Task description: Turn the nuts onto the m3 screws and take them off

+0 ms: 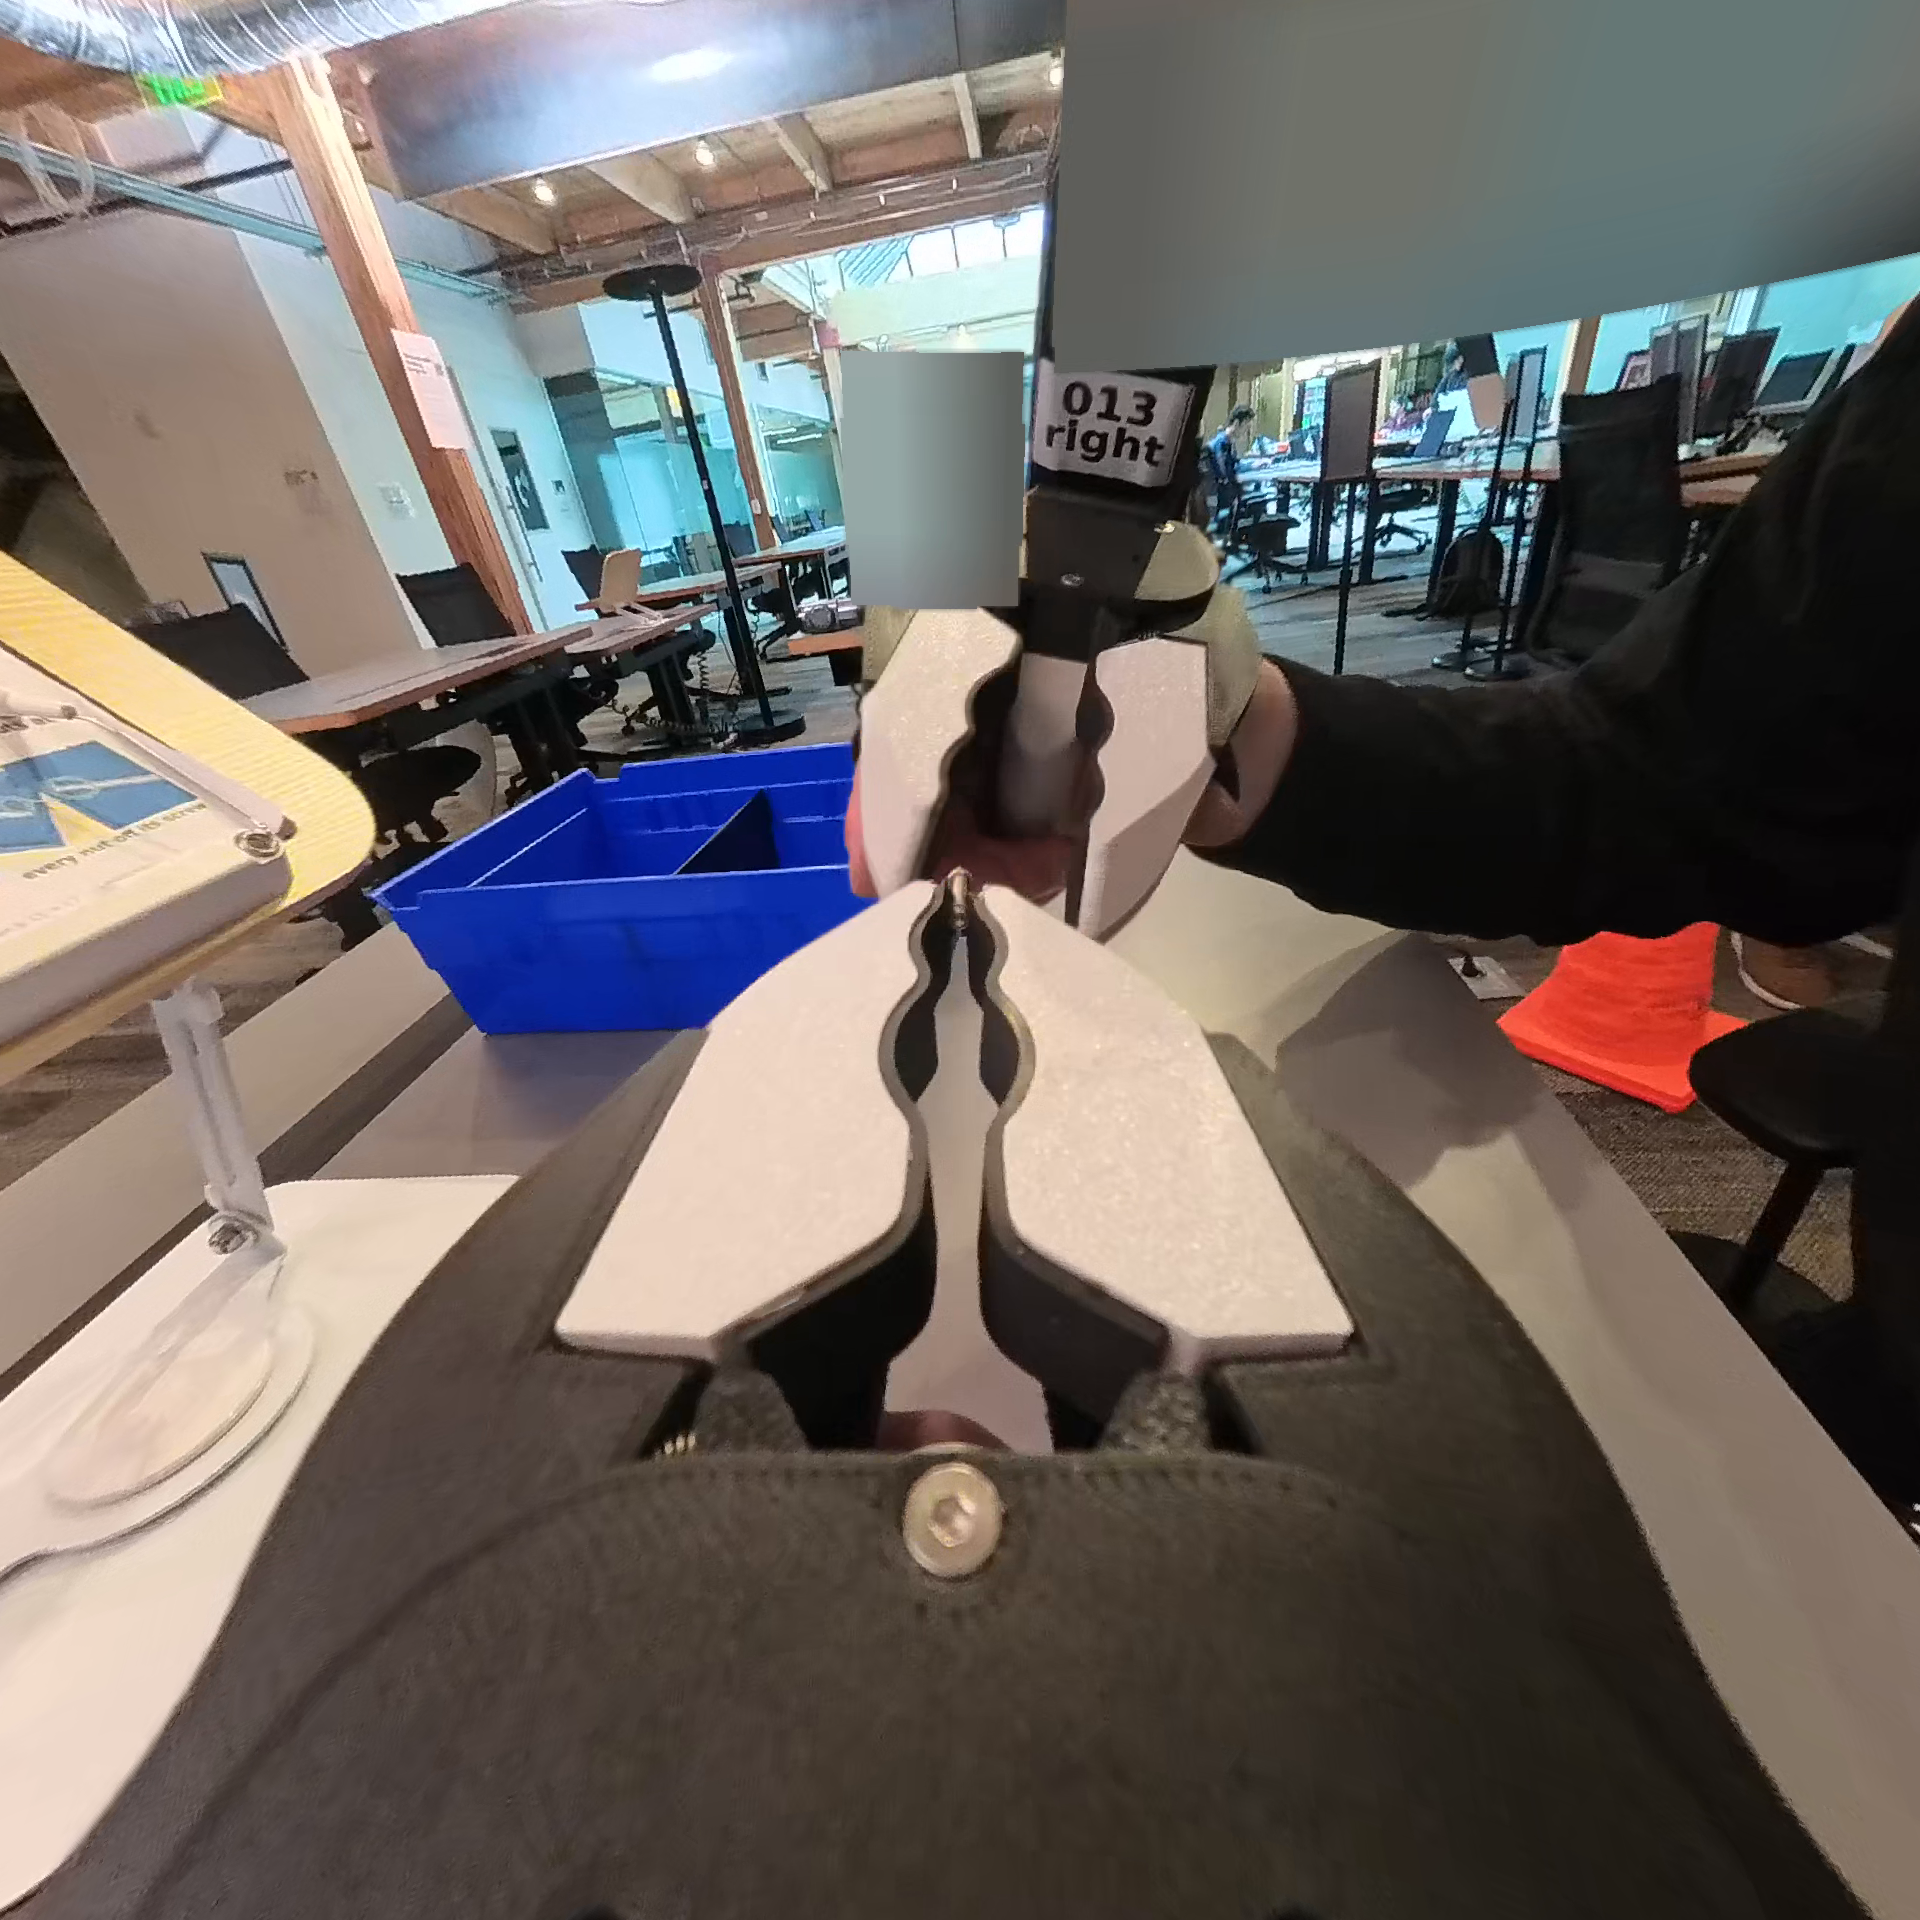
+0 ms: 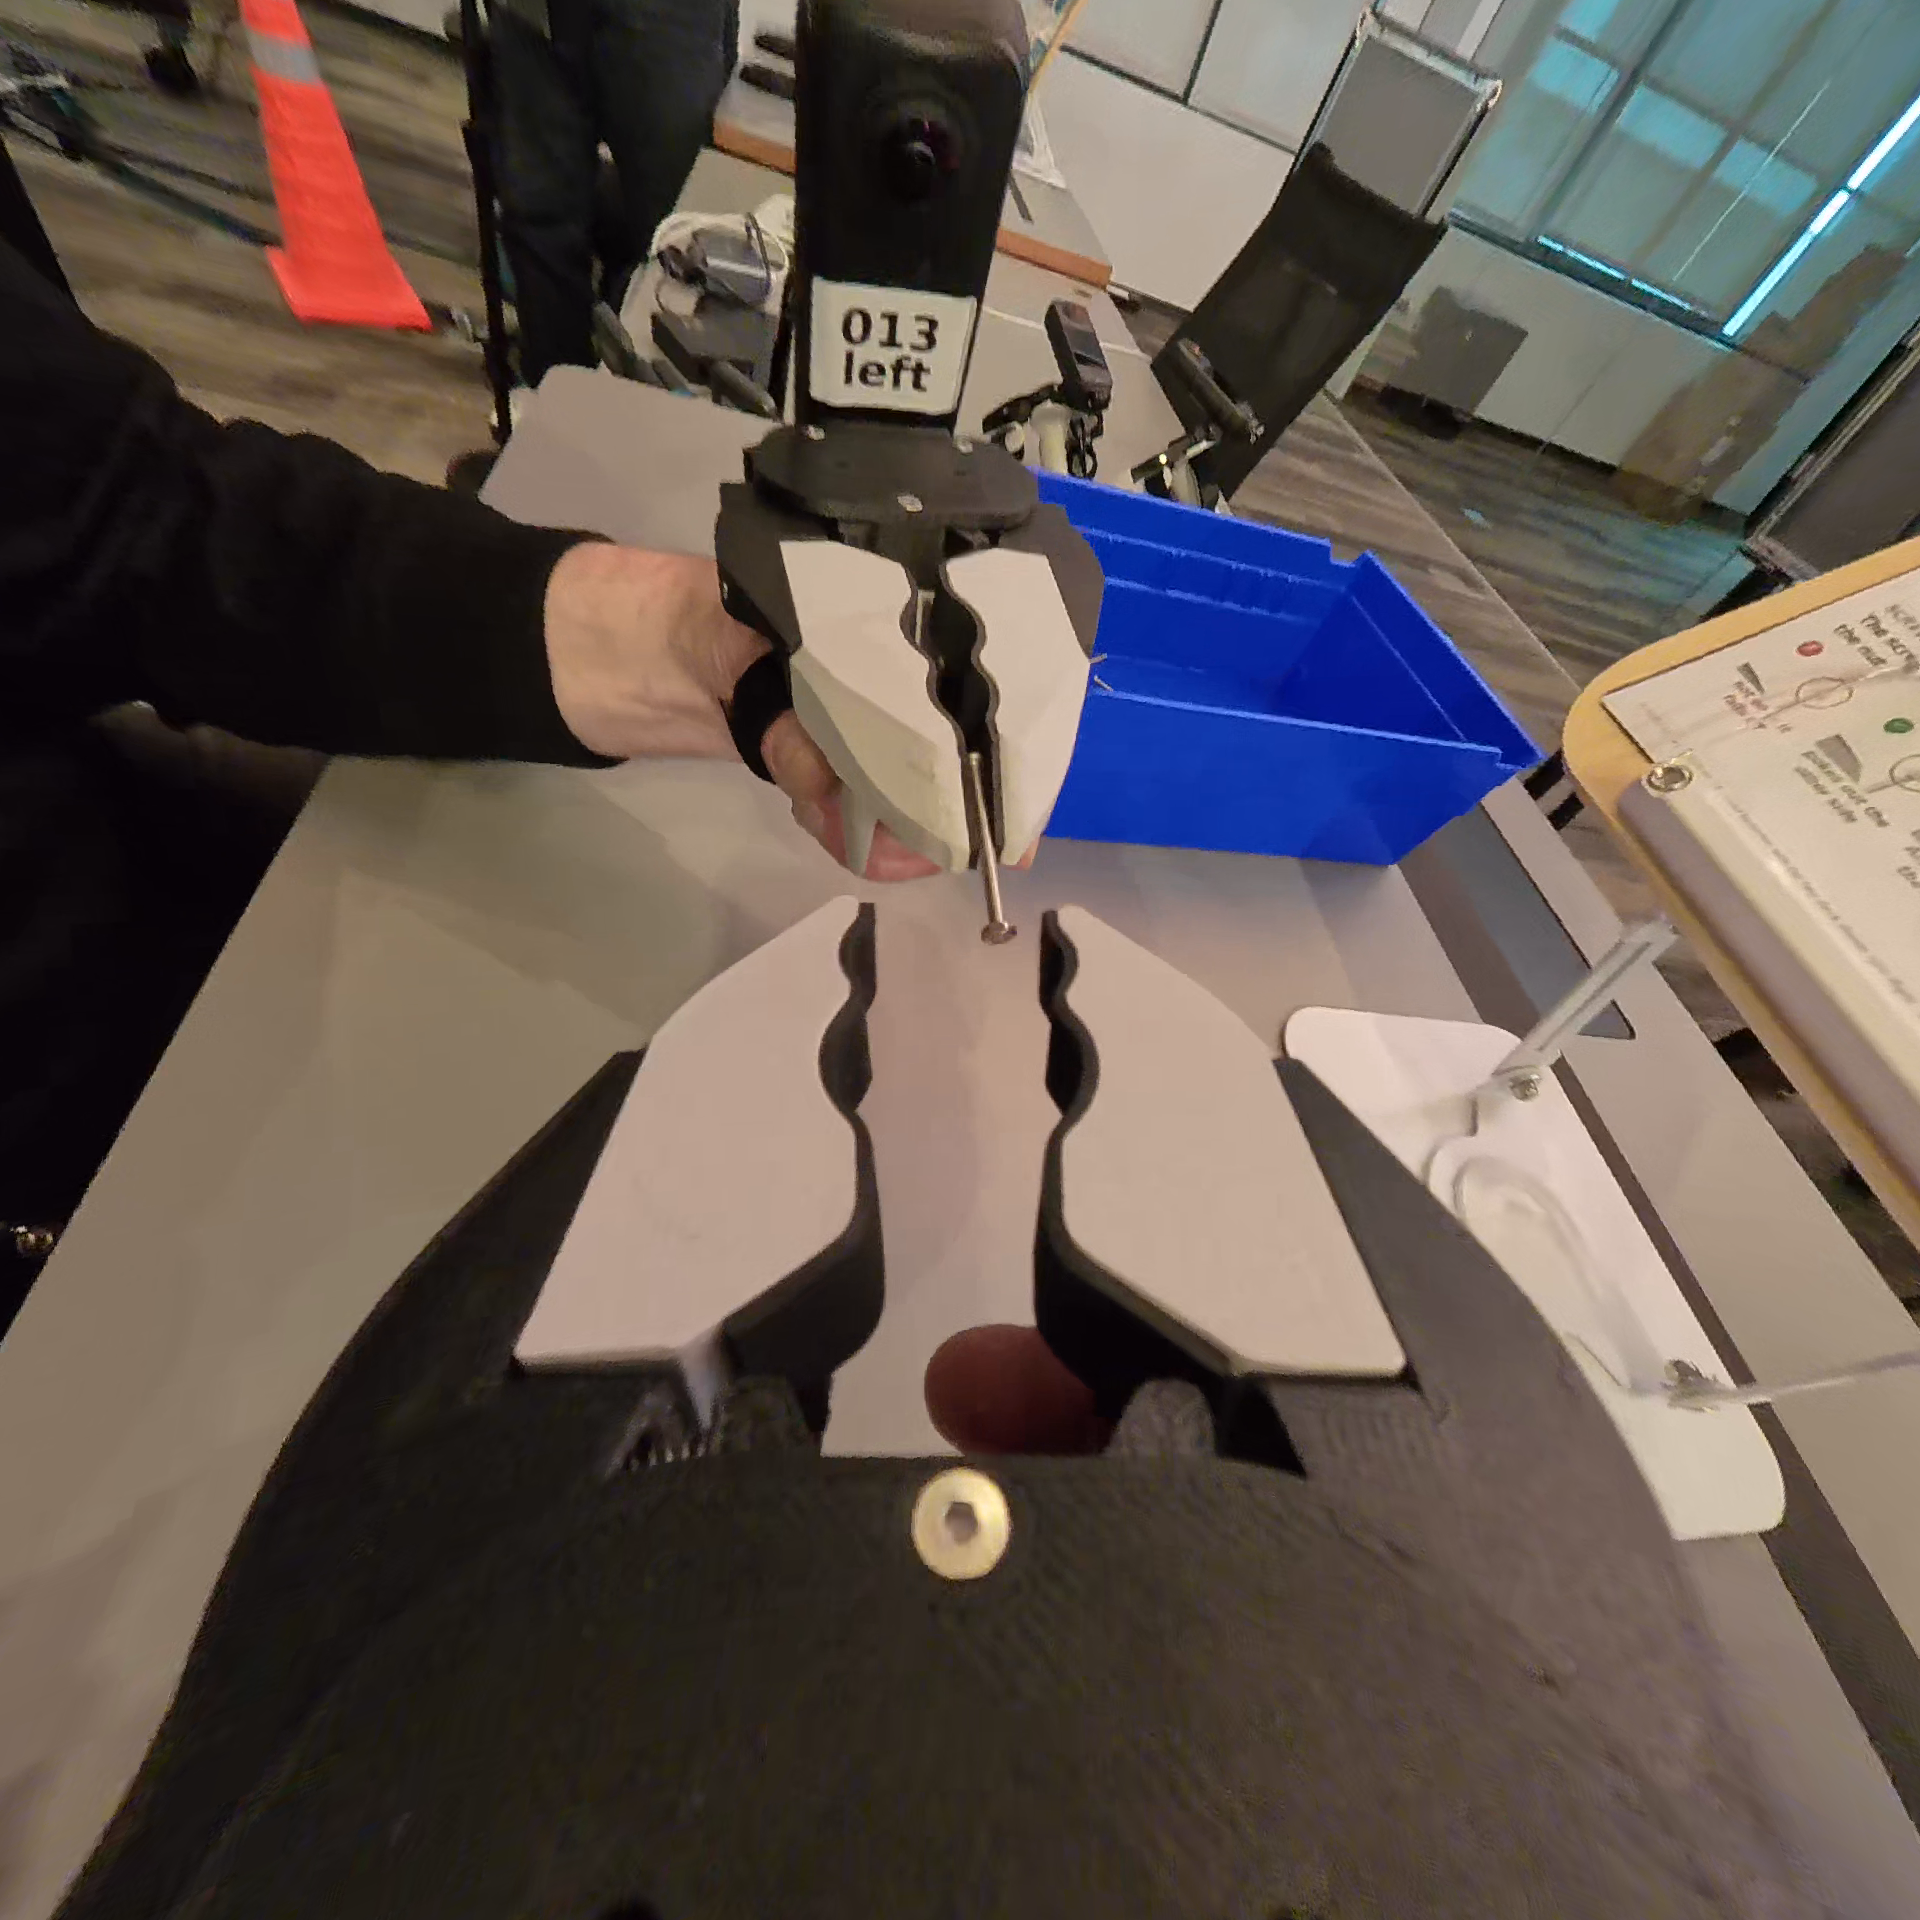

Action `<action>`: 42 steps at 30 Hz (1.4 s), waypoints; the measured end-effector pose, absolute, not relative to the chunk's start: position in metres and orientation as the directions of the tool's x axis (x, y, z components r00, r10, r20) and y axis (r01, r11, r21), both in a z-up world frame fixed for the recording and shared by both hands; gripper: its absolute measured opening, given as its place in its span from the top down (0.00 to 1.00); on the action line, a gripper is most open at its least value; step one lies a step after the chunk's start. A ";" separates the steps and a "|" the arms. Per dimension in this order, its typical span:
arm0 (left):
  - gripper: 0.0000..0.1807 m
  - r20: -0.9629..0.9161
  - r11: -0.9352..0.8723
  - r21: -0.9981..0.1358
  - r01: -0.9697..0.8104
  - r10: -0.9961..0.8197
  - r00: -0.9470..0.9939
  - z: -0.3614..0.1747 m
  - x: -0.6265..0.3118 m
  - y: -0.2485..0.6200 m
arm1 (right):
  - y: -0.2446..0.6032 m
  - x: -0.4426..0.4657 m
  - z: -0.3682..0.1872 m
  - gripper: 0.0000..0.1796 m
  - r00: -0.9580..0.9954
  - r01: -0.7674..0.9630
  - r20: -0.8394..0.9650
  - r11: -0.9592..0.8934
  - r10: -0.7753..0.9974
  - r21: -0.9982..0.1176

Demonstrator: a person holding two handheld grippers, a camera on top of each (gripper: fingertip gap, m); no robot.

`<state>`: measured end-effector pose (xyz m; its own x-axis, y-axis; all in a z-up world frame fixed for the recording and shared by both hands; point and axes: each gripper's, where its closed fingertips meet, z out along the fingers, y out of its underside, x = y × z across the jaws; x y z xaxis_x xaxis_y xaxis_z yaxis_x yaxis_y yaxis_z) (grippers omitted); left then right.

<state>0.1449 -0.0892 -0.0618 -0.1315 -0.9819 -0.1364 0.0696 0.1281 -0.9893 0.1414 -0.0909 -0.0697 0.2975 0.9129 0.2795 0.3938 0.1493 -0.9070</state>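
Observation:
My left gripper (image 1: 958,906) is shut on a thin metal screw (image 1: 957,896). In the right wrist view the left gripper (image 2: 982,844) points down and the screw (image 2: 985,852) hangs from its tips, head lowest, just above the grey table (image 2: 416,935). I see no nut on the bare shaft. My right gripper (image 2: 956,920) is open and empty, its fingertips either side of the screw head without touching it. In the left wrist view the right gripper (image 1: 997,894) faces mine from just beyond the screw.
A blue divided bin (image 1: 623,935) stands on the table behind the grippers, also in the right wrist view (image 2: 1247,790). An instruction board (image 2: 1766,831) on a white clear stand (image 2: 1558,1195) is at the side. An orange cone (image 1: 1621,997) stands on the floor. My two grippers' fingertips are within a few centimetres of each other.

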 end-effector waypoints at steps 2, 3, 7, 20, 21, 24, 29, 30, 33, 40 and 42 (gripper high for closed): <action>0.99 -0.123 0.112 -0.990 0.085 -0.982 -0.142 -0.060 0.144 -0.090 | -0.090 0.140 -0.068 0.88 0.307 0.374 0.265 0.140 0.914 -0.917; 0.99 -0.120 0.108 -0.990 0.090 -0.982 -0.145 -0.060 0.144 -0.090 | -0.090 0.141 -0.067 0.88 0.310 0.362 0.255 0.134 0.916 -0.922; 0.99 -0.132 0.120 -0.990 0.079 -0.979 -0.159 -0.062 0.145 -0.093 | -0.086 0.143 -0.068 0.92 0.321 0.370 0.252 0.124 0.913 -0.921; 0.98 0.094 -0.113 -0.991 0.073 -0.970 -0.226 -0.061 0.146 -0.090 | -0.081 0.146 -0.059 0.97 0.301 0.610 0.692 0.426 0.656 -0.668; 0.98 0.126 -0.147 -0.986 0.077 -0.964 -0.234 -0.061 0.146 -0.089 | -0.080 0.146 -0.058 0.97 0.293 0.630 0.731 0.451 0.616 -0.632; 0.98 0.255 -0.292 -0.952 0.088 -0.922 -0.290 -0.059 0.147 -0.091 | -0.080 0.147 -0.055 0.97 0.243 0.683 0.844 0.534 0.477 -0.499; 0.98 0.326 -0.365 -0.927 0.085 -0.897 -0.297 -0.064 0.150 -0.091 | -0.078 0.151 -0.060 0.97 0.259 0.686 0.832 0.513 0.490 -0.515; 0.98 0.329 -0.370 -0.925 0.085 -0.893 -0.306 -0.063 0.150 -0.092 | -0.079 0.151 -0.059 0.97 0.265 0.678 0.834 0.521 0.485 -0.518; 0.98 0.347 -0.385 -0.920 0.079 -0.889 -0.298 -0.062 0.152 -0.090 | -0.078 0.153 -0.058 0.97 0.268 0.684 0.837 0.517 0.477 -0.514; 0.96 0.337 -0.381 -0.920 0.095 -0.891 -0.306 -0.061 0.152 -0.090 | -0.077 0.154 -0.059 0.97 0.319 0.626 0.768 0.485 0.556 -0.611; 0.90 0.264 -0.293 -0.952 0.092 -0.933 -0.245 -0.062 0.152 -0.089 | -0.076 0.157 -0.059 0.97 0.353 0.585 0.712 0.451 0.607 -0.674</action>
<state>0.1525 -0.0890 -0.0621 -0.2452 -0.9329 0.2639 0.0924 -0.2934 -0.9515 0.1571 -0.0758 -0.0585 0.3532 0.6066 0.7123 0.5854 0.4505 -0.6740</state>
